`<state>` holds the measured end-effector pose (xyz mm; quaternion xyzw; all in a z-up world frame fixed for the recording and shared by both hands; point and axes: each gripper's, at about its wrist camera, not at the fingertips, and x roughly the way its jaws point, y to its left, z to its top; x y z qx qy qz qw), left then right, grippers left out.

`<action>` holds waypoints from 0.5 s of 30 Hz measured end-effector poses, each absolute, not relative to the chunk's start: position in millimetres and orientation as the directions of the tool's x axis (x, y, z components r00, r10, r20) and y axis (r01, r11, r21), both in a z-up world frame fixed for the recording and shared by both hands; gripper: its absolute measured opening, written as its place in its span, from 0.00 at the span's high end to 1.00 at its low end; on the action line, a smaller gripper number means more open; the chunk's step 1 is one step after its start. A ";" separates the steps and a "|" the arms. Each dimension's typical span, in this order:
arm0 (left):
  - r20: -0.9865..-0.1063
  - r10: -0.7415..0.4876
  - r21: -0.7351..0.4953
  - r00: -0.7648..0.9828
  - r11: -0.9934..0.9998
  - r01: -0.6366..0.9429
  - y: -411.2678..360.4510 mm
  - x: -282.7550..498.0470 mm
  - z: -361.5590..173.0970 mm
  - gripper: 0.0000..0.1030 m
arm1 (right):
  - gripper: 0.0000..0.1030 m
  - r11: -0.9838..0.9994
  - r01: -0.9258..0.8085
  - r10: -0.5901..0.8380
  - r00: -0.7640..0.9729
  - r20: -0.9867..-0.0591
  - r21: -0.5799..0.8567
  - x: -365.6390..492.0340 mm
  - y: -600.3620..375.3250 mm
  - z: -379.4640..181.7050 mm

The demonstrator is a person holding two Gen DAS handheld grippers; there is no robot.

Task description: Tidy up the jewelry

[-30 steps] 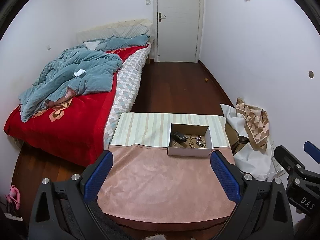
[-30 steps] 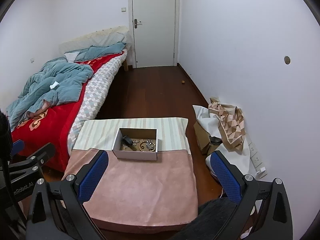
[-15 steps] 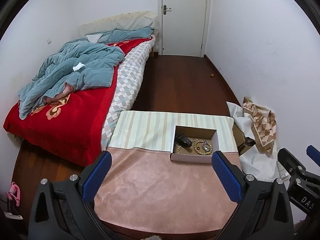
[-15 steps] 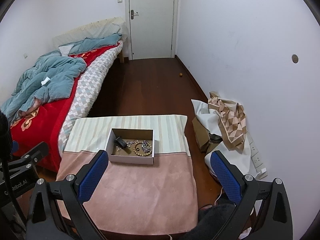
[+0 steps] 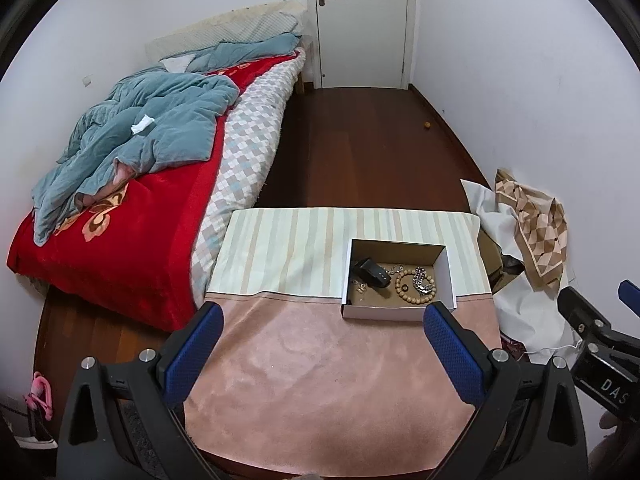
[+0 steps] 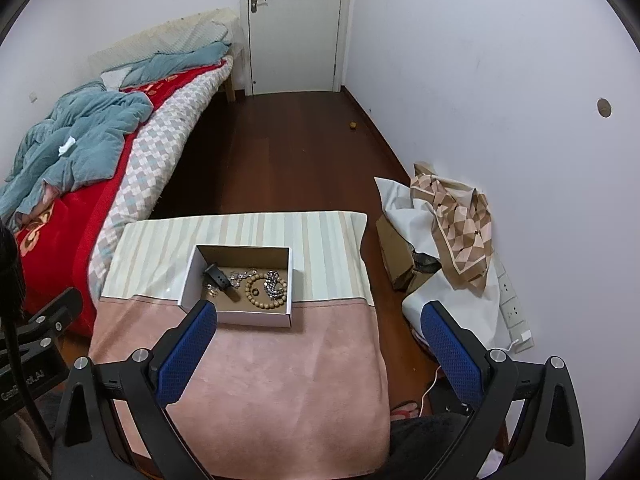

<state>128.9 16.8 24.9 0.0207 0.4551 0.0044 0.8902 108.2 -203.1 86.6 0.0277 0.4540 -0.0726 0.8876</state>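
Currently both the left tongs (image 5: 322,344) and right tongs (image 6: 318,340) gape wide, empty, above the worktop (image 5: 320,380) near the jewelry box (image 5: 396,312).

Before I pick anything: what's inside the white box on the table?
The white box holds a wooden bead bracelet, a silver chain lying across it, a black watch and small pieces. Whatever lies under them is hidden.

An open white box (image 5: 397,312) sits on the desk's cloth. Inside lie a black watch (image 5: 372,271), a wooden bead bracelet (image 5: 412,299), a silver chain (image 5: 421,280) and small pieces.
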 end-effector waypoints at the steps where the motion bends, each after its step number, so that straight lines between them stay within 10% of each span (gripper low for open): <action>1: -0.812 0.027 0.042 0.583 0.999 0.012 15.9 130.6 24.3 0.01 | 0.00 0.988 0.155 -0.103 0.575 -0.812 -0.016 109.8 -203.7 85.2; 15: -0.832 0.004 0.018 0.555 1.000 0.021 10.7 137.7 13.4 0.01 | 0.00 0.991 0.133 -0.096 0.540 -0.836 -0.028 117.5 -204.8 73.6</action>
